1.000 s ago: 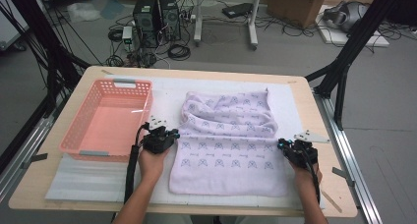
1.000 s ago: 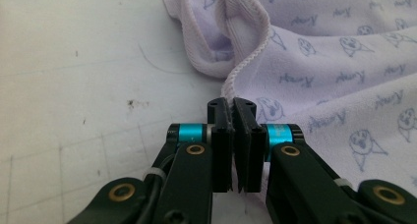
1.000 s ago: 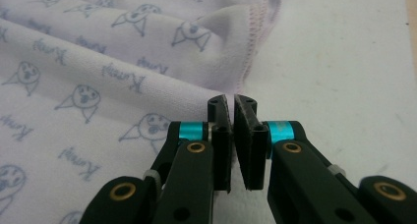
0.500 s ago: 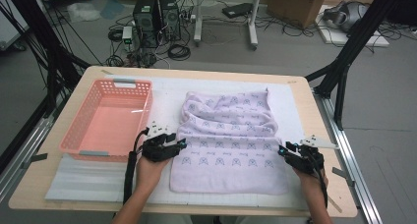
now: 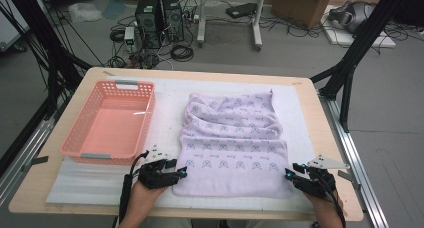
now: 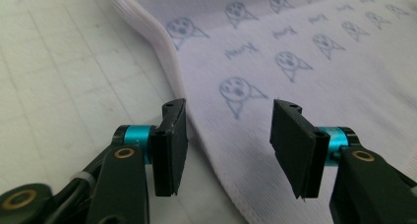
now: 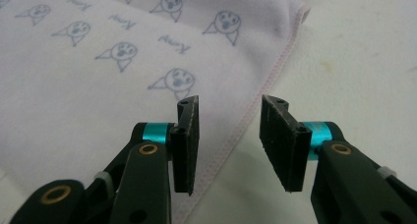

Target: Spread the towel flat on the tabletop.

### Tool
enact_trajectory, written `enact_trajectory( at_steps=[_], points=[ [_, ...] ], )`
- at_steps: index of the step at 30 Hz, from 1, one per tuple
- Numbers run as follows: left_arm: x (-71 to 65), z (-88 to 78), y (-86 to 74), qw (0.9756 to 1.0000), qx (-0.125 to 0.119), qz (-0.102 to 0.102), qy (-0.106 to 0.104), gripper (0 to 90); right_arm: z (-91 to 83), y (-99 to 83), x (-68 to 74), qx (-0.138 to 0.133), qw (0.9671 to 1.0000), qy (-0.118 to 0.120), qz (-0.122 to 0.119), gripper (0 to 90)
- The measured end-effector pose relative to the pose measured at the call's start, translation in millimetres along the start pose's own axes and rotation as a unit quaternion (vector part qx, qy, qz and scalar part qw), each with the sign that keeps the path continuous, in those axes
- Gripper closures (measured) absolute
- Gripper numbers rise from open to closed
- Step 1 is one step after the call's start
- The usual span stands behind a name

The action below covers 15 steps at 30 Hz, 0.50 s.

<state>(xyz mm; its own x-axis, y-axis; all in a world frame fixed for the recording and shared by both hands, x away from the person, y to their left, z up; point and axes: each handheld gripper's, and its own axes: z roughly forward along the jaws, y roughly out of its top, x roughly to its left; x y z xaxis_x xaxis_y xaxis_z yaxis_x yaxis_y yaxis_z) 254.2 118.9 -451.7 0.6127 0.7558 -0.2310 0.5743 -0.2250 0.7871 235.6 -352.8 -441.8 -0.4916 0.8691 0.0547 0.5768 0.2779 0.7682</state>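
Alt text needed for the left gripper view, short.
The left tongs stand open over the hemmed edge of a lilac towel printed with small face drawings. The towel lies on a white gridded mat; nothing is gripped.

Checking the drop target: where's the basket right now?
High view: the pink basket sits on the table's left half, beside the lilac towel, just beyond the left gripper.
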Motion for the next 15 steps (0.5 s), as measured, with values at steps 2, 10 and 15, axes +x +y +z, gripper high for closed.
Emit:
enact_trajectory(
  at_steps=[2, 10, 15],
  points=[
    [-3.7, -4.0, -2.8, 1.0, 0.005, 0.001, -0.005, 47.4, -2.1, -1.6, 1.6, -0.001, 1.0, 0.002, 0.005, 58.6],
    [-24.6, -11.8, -19.3, 0.9993, -0.003, 0.034, 0.017, 58.2, -5.9, -13.5, 10.3, 0.017, 0.9998, -0.002, -0.007, 60.8],
    [-27.7, -18.9, -24.5, 0.9991, 0.003, 0.035, 0.023, 86.8, -13.3, -18.4, 14.2, 0.022, 0.9997, 0.009, -0.007, 86.6]
  ],
)
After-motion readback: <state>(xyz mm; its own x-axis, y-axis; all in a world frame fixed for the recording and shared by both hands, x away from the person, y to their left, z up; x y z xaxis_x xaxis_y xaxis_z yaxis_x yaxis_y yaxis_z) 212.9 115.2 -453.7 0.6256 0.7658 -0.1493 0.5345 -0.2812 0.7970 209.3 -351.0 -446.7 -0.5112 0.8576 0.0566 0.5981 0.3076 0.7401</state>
